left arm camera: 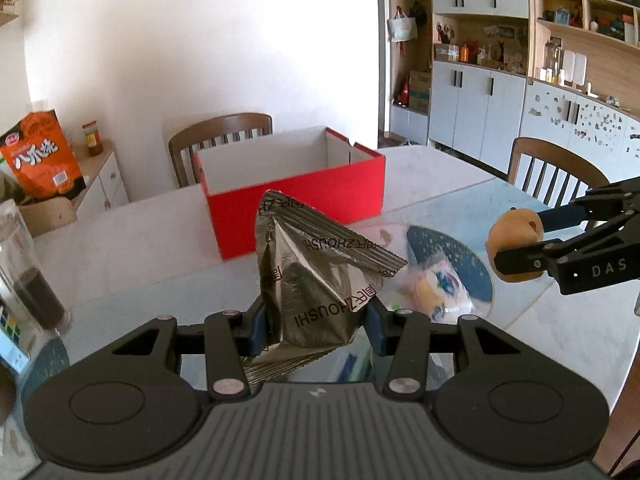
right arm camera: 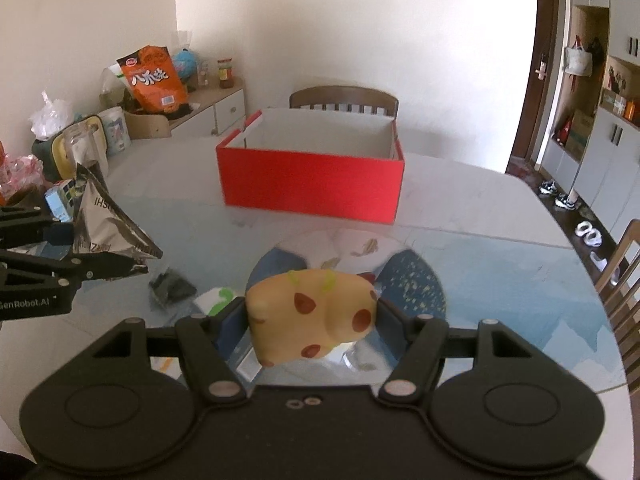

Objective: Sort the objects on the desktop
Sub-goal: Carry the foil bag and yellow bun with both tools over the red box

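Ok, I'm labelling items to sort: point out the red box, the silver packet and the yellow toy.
Red box (right arm camera: pixel 312 184): right wrist view, front wall.
Silver packet (left arm camera: pixel 316 280): left wrist view, crinkled front face.
Yellow toy (right arm camera: pixel 308 312): right wrist view, spotted front.

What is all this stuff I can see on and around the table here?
box: one, red outside, white inside, open, far side of the table.
table: one, pale top with a blue patterned mat.
snack packet: one, silver, held off the table in the left tool.
soft toy: one, yellow with red spots, held in the right tool.
small wrapper: one, dark, on the table.
snack bag: one, orange, on the side cabinet.
chairs: at least two, brown wood, around the table.
left tool: one, black, shut on the packet.
right tool: one, black, shut on the toy.
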